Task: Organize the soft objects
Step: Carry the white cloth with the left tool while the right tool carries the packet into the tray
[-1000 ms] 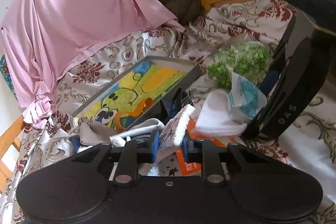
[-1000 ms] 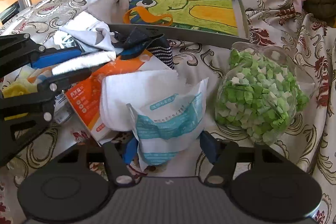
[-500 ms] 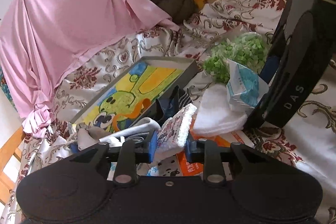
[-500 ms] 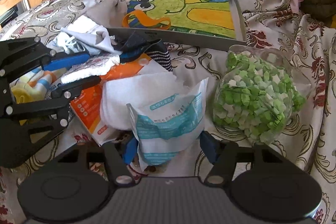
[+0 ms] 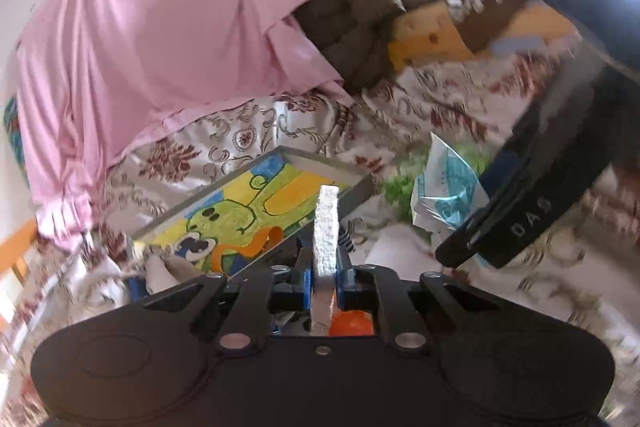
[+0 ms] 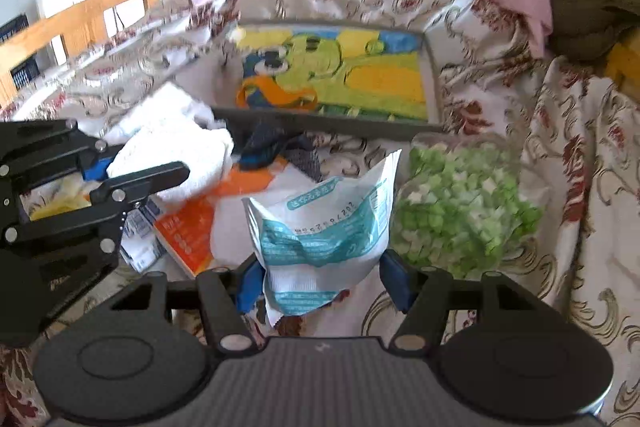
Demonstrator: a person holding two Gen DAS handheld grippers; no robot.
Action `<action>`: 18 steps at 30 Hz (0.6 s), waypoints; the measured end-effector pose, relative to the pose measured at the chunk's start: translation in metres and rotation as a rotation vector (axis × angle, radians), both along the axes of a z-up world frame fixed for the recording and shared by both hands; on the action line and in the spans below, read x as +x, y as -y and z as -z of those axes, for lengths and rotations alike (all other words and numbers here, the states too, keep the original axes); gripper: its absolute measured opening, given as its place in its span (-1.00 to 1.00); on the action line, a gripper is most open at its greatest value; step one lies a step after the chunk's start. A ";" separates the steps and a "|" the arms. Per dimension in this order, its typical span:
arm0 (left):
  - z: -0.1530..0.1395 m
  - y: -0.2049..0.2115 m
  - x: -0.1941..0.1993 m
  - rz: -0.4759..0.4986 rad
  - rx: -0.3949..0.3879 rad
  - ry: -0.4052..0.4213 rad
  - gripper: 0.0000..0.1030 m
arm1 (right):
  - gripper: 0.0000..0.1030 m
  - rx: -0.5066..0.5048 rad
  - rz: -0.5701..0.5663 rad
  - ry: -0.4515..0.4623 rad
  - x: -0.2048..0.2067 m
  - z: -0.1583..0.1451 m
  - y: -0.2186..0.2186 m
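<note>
White letters "DAS" on the black body of the right gripper (image 5: 532, 219) at three o'clock in the left wrist view, teal print and a mirrored number string on the white pouch (image 6: 320, 223), too blurred to read

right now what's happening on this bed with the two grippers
A person is sorting soft items on a floral bedspread with two handheld grippers. The left gripper is shut on a white fluffy cloth, held above the clutter. The right gripper holds a white-and-teal packet between its fingers. A cartoon-print tray and a bag of green pieces sit just beyond.
</note>
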State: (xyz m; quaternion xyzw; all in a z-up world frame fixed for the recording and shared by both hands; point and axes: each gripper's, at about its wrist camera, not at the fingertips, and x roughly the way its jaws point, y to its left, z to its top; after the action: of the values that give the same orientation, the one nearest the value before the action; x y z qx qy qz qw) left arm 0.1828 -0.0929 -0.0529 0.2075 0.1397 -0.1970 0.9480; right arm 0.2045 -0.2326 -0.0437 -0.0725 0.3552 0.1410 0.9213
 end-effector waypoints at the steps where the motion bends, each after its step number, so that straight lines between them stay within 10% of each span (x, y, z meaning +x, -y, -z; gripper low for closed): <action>1: -0.004 -0.003 -0.001 -0.013 -0.033 -0.005 -0.78 | 0.28 0.008 0.000 0.018 -0.002 -0.003 0.001; 10: -0.031 -0.031 -0.004 -0.073 -0.310 -0.046 -0.78 | 0.28 0.070 -0.041 0.172 -0.011 -0.019 0.000; 18: -0.058 -0.038 0.035 -0.123 -0.363 -0.028 -0.78 | 0.29 0.136 -0.025 0.279 0.035 -0.040 -0.008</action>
State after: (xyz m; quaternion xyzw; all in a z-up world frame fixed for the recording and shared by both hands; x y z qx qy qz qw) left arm 0.2177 -0.0553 0.0049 0.0215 0.1276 -0.1634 0.9780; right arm 0.2392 -0.2245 -0.0039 -0.0331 0.2125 0.1649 0.9626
